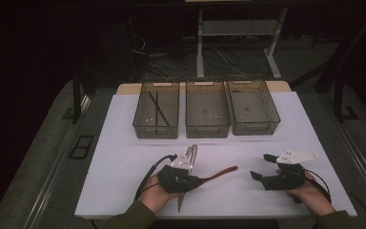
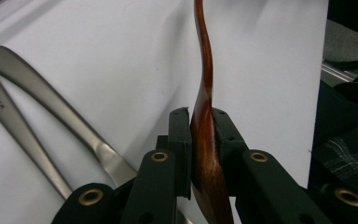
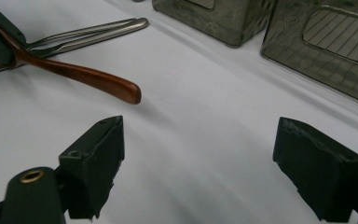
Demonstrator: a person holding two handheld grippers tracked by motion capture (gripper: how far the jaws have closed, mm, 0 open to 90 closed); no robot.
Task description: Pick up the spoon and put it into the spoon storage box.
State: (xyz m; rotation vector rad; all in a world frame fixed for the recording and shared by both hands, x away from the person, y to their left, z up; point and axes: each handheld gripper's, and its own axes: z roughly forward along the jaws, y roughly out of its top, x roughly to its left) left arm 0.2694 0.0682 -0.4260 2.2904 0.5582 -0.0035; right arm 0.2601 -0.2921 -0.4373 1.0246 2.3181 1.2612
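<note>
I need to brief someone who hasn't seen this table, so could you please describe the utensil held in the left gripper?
On the white table, in front of the three baskets, the left gripper is shut on a slim wooden utensil. Its reddish-brown, curved handle sets it apart from the grey metal cutlery lying beside it.

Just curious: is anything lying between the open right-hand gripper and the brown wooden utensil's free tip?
No. The right gripper and wooden utensil have bare white tabletop between them, per the right gripper view.
</note>
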